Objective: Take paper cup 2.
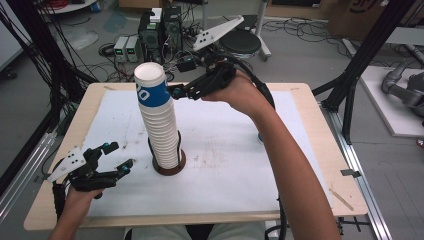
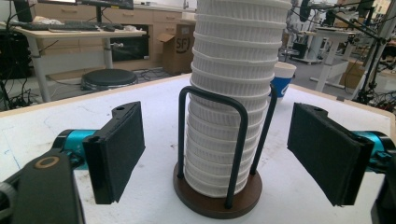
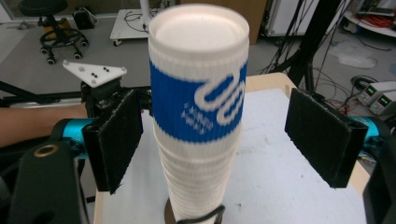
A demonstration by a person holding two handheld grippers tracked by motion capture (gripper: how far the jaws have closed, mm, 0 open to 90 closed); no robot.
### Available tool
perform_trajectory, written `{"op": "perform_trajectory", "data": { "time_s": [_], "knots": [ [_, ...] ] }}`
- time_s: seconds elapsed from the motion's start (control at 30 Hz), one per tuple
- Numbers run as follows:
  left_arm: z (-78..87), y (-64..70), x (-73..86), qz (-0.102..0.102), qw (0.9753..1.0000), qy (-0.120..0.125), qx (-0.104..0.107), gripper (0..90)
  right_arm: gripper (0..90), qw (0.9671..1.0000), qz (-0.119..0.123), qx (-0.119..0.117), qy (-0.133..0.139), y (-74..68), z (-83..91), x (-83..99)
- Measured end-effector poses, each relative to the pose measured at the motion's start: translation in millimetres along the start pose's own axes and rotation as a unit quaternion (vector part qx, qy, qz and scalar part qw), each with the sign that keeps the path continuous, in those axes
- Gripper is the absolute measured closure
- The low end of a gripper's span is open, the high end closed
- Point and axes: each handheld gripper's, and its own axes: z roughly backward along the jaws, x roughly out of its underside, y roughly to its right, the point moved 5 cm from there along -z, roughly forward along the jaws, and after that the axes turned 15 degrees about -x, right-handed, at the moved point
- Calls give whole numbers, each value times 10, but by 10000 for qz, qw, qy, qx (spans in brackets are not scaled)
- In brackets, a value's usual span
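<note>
A tall stack of upside-down white ribbed paper cups (image 1: 162, 135) stands in a black wire holder with a round brown base (image 1: 170, 167) at the middle of the table. The top cup (image 1: 150, 90) has a blue band with a white logo (image 3: 198, 105). My right gripper (image 1: 172, 91) is level with that top cup, at its right. Its jaws are open, with the pads (image 3: 322, 135) on either side of the cup and not touching it. My left gripper (image 1: 120, 155) rests low at the front left, open, and faces the holder's base (image 2: 217, 196).
A white mat (image 1: 235, 165) covers the wooden table (image 1: 320, 115). A single blue-and-white cup (image 2: 282, 77) stands on the right side, partly behind the right forearm (image 1: 260, 137). Black frame posts (image 1: 365, 55), power boxes (image 1: 127, 47), cables and a stool (image 1: 241, 42) lie beyond the table.
</note>
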Motion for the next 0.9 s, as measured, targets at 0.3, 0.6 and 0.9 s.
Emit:
{"op": "perform_trajectory", "data": {
  "time_s": [0.3, 0.6, 0.9],
  "knots": [
    [0, -7, -2, -5, 10000, 13, -7, 187, 195, 9998, 2, -165, -121, 19, -189, -153],
    [-7, 2, 1, 1, 10000, 4, 13, 187, 198, 9993, -55, -304, -225, 71, -372, -279],
    [0, -1, -2, 8, 10000, 19, 21, 187, 293, 9988, 172, -312, -344, 82, -442, -319]
  ]
}}
